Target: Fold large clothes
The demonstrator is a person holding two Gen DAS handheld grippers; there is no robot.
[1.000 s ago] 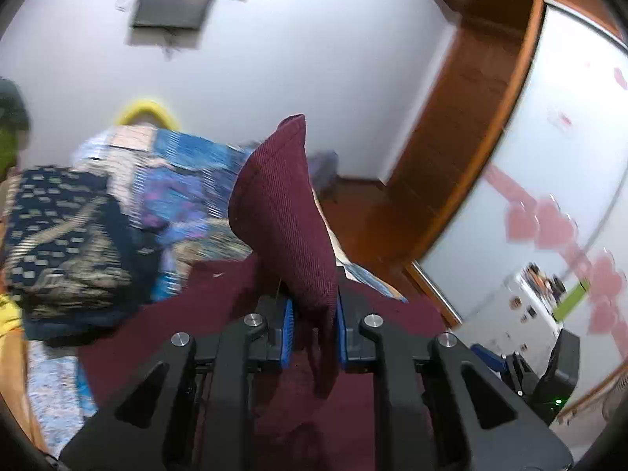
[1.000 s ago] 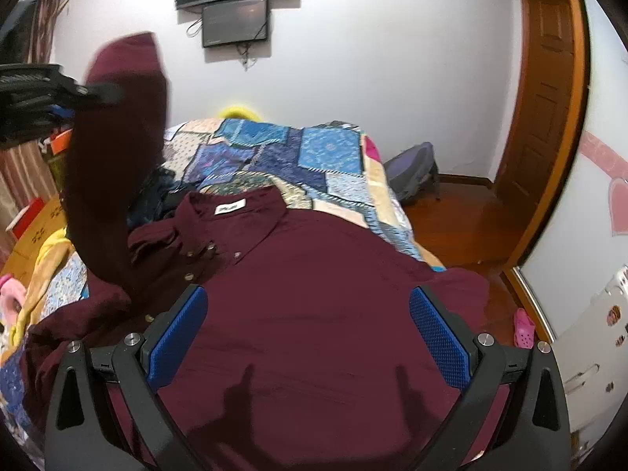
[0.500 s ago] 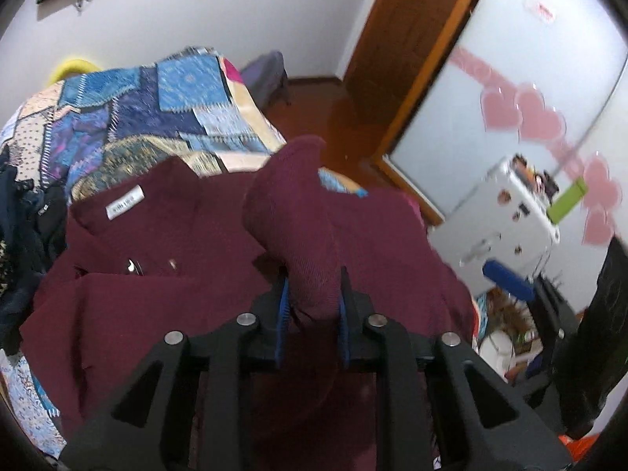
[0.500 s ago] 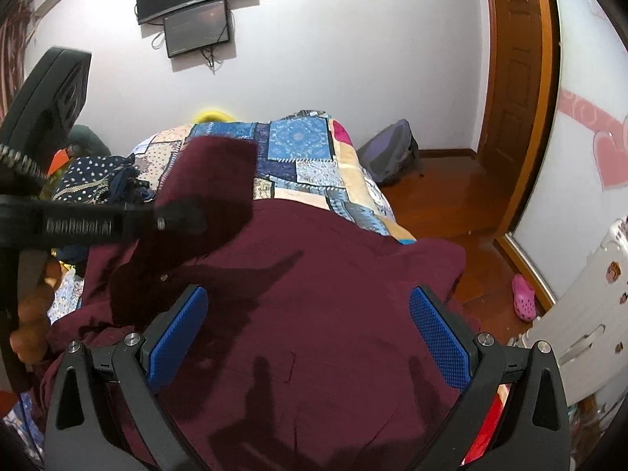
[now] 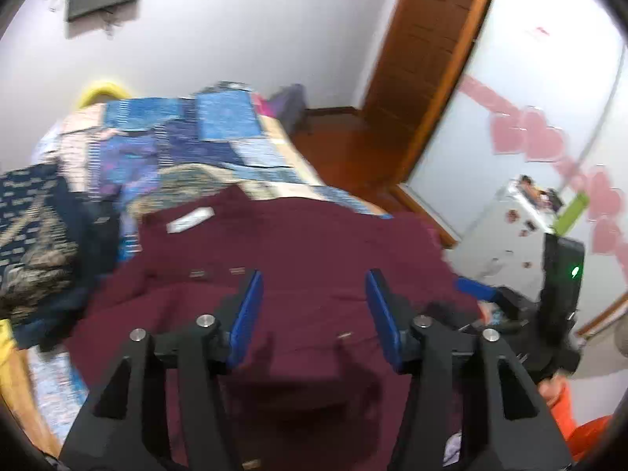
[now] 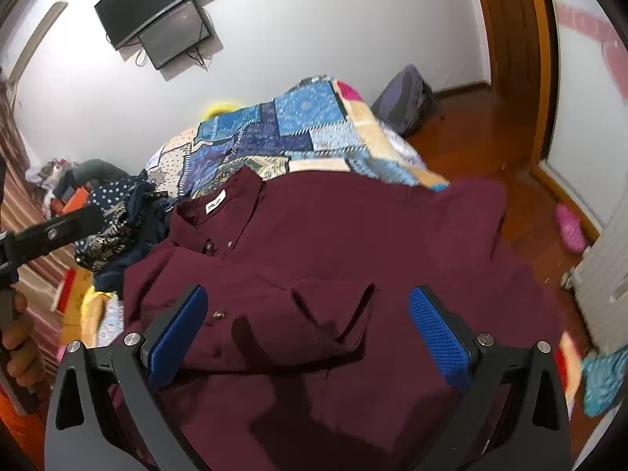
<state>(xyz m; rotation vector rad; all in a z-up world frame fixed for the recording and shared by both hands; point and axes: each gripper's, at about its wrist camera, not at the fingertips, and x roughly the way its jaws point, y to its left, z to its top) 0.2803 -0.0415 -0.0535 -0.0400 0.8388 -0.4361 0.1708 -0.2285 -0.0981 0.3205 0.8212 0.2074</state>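
Note:
A large maroon button-up shirt (image 5: 314, 243) lies spread on the bed, collar and white label at the far end. Its sleeve (image 6: 329, 314) lies folded across the front, cuff toward the middle. My left gripper (image 5: 314, 314) hovers over the shirt's chest; its jaws are opening and nothing is between the blue pads (image 5: 247, 314). My right gripper (image 6: 308, 337) stands wide open above the folded sleeve, touching no cloth. In the right wrist view the left gripper's black body (image 6: 51, 235) shows at the left edge, held by a hand (image 6: 19, 337).
A patchwork quilt (image 6: 298, 125) covers the bed beyond the shirt. A heap of dark blue patterned clothes (image 5: 35, 235) sits left of the collar. On the right are a wooden floor, a backpack (image 6: 404, 98), a pink slipper (image 6: 569, 227), a wooden door (image 5: 424, 59) and a white cabinet (image 5: 510, 227).
The left gripper carried the sleeve over the shirt, then opened and let it go. The sleeve now lies flat across the front. The right gripper's view has tilted; it stayed open.

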